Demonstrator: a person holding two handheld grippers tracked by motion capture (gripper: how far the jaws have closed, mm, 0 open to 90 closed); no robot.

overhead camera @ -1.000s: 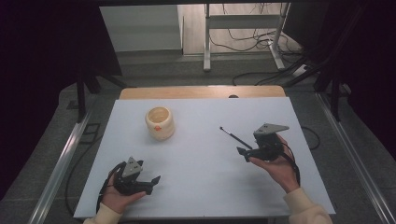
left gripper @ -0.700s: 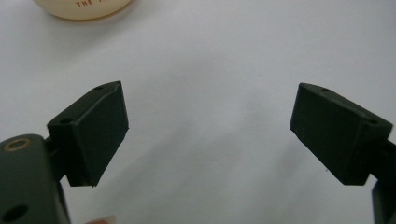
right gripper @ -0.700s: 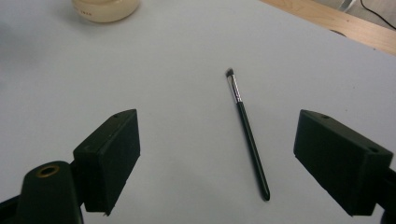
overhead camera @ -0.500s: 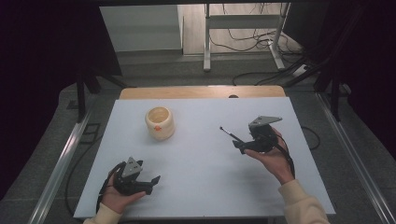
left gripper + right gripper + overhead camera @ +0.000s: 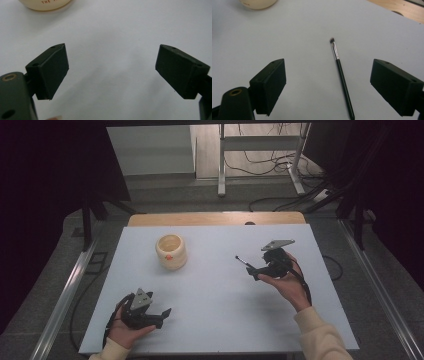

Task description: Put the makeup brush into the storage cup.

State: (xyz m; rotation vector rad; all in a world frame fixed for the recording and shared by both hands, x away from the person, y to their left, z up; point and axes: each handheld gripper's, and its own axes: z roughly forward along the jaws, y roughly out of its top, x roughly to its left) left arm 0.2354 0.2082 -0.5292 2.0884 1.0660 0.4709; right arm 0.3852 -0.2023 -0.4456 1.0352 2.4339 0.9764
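- Tongs on my right hand (image 5: 253,270) are released, jaws standing wide apart in the right gripper view, with the thin black make-up brush with a silver ferrule (image 5: 340,72) lying between them on the white bench (image 5: 215,310).
- I judge the wide spread is deliberate: it straddles the brush handle so that I can close across it, and nothing is clamped yet.
- Seen from the high view, the brush (image 5: 242,260) lies right of the frame's centre, its bristle tip pointing to the upper left, the handle end running under the right tongs.
- My left tongs (image 5: 162,314) sit at the lower left of the high view, low over the bench. They are released too: the left gripper view shows bare white surface between the two black jaws.
- I read the left hand as parked there, out of the way.
- A cream-coloured round ceramic pot with small red lettering (image 5: 171,251) stands upright in the upper left part of the bench, well apart from the brush. Its base edge (image 5: 257,3) shows at the upper left of the right gripper view.
- It looks like the likely place for the brush, though that is only my guess.
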